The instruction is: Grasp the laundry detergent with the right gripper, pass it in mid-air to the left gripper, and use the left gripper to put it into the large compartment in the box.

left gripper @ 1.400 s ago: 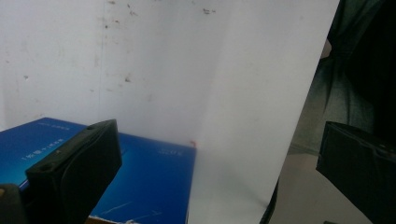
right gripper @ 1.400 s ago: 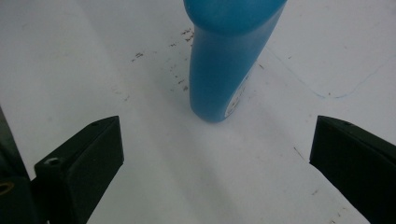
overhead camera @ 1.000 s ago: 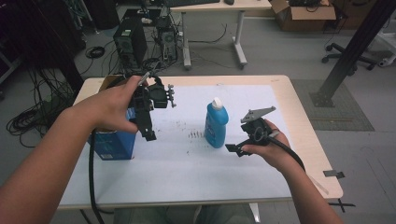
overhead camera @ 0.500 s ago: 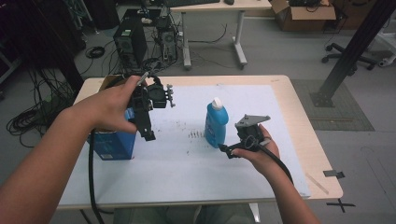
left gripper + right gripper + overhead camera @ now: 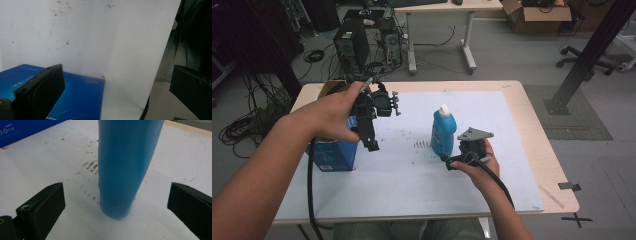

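A blue bottle (image 5: 443, 134) stands upright near the middle of the white-covered table (image 5: 422, 185), white cap up, long axis vertical, just ahead of the right gripper (image 5: 116, 206), whose jaws gape wide on either side of it, while the left gripper (image 5: 110, 90), also released, hangs over a blue box (image 5: 331, 150).

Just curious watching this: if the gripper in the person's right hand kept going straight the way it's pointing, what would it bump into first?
Most likely the blue bottle: it stands upright, centred ahead of the right gripper, whose jaws are open.
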Available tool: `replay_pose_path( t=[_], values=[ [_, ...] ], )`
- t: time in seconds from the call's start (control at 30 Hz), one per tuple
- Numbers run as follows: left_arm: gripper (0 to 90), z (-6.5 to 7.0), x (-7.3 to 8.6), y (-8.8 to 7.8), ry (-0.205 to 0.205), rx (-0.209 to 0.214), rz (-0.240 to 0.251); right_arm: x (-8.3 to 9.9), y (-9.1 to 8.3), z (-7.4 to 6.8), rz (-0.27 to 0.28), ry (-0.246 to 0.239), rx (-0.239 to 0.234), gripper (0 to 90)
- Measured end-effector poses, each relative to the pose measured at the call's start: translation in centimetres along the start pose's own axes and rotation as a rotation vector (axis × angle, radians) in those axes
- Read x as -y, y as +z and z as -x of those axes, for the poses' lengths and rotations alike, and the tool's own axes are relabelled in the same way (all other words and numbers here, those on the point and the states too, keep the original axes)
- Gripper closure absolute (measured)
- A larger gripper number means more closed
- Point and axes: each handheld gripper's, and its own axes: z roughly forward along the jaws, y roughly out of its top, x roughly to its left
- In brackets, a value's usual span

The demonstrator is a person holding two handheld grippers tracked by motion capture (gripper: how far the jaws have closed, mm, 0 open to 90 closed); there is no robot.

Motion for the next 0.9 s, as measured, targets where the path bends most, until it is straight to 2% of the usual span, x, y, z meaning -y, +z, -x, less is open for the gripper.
replay_pose_path(
  t=[0.33, 0.5, 0.63, 0.9],
  values=[
    [0.2, -0.1, 0.0, 0.1, 0.000, -0.001, 0.005, 0.7, 1.6, 0.0, 0.041, 0.031, 0.024, 0.9],
    [0.2, -0.2, -0.1, 0.2, 0.003, -0.001, 0.005, 0.9, 2.3, -0.3, 0.059, 0.024, 0.040, 1.1],
    [0.2, -0.2, -0.1, 0.2, 0.002, 0.001, 0.005, 0.9, 2.5, -0.4, 0.067, 0.018, 0.054, 1.2],
    [0.2, -0.2, -0.1, 0.2, 0.001, 0.001, -0.001, 1.0, 2.8, -0.3, 0.102, 0.039, 0.077, 0.7]
  ],
)
